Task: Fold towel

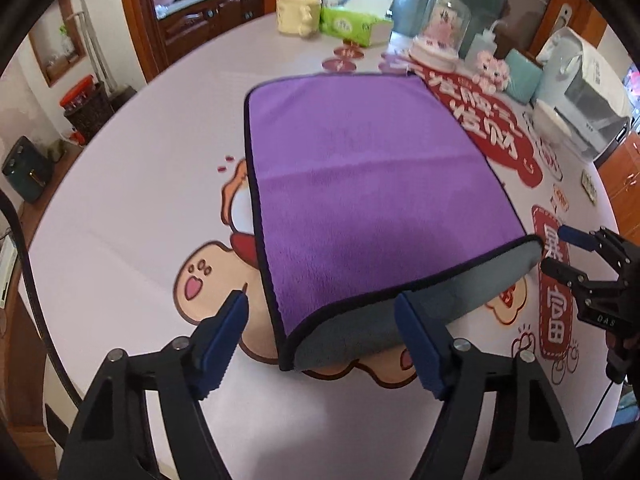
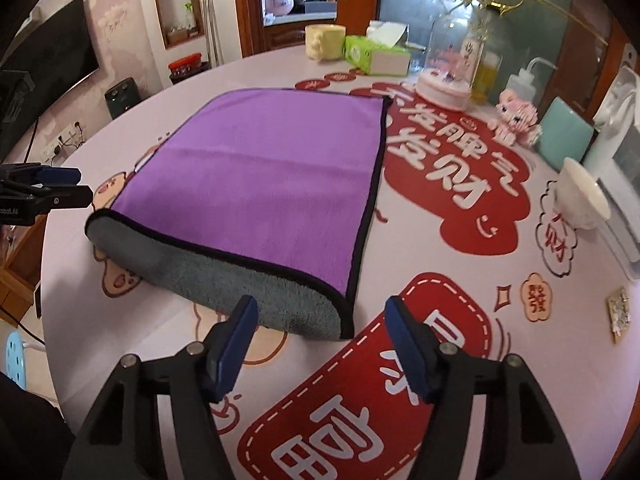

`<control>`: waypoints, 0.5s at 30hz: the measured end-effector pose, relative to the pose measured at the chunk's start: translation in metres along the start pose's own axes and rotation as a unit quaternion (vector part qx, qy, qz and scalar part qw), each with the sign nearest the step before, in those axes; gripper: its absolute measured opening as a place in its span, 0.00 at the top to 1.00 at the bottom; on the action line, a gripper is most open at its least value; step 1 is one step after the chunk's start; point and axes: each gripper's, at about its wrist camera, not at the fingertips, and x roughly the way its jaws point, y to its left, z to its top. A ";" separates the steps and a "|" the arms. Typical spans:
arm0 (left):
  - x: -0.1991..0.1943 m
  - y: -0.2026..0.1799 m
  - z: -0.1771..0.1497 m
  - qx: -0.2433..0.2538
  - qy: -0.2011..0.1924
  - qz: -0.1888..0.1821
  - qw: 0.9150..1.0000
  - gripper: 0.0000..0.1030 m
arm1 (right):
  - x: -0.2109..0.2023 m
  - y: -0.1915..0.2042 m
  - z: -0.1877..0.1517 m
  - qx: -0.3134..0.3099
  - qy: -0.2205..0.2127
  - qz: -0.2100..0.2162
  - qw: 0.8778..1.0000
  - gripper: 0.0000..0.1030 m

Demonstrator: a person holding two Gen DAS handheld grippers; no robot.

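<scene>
The purple towel (image 1: 360, 184) lies folded on the surface (image 1: 132, 200), its grey underside bulging at the near fold and hiding the layer beneath. The left claw (image 1: 320, 320) hovers at the towel's near-left corner, fingers apart and empty; the right claw (image 2: 320, 336) hovers at its near-right corner, likewise spread. Beyond the towel stand a cream mug (image 1: 298, 15), contents unseen, and a green tissue box (image 1: 354, 26).

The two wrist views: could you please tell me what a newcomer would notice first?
The purple towel stands out, lying mid-table with its near edge folded over to show the grey underside. Both grippers, left and right, are open just short of that fold, holding nothing. Behind, the tablecloth carries bold red patches with white characters.
</scene>
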 end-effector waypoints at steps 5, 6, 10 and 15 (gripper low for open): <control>0.017 0.007 -0.001 -0.005 0.022 -0.012 1.000 0.47 | 0.013 -0.004 -0.002 0.002 0.012 0.007 1.000 0.37; 0.020 0.008 -0.001 -0.006 0.026 -0.017 1.000 0.48 | 0.015 -0.004 -0.002 0.002 0.016 0.009 1.000 0.38; 0.028 0.008 -0.001 -0.002 0.038 -0.047 0.998 0.56 | 0.020 -0.004 -0.003 0.000 0.023 0.021 1.000 0.43; 0.033 0.002 0.000 0.008 0.050 -0.053 0.997 0.56 | 0.024 -0.005 -0.005 -0.003 0.030 0.029 0.999 0.50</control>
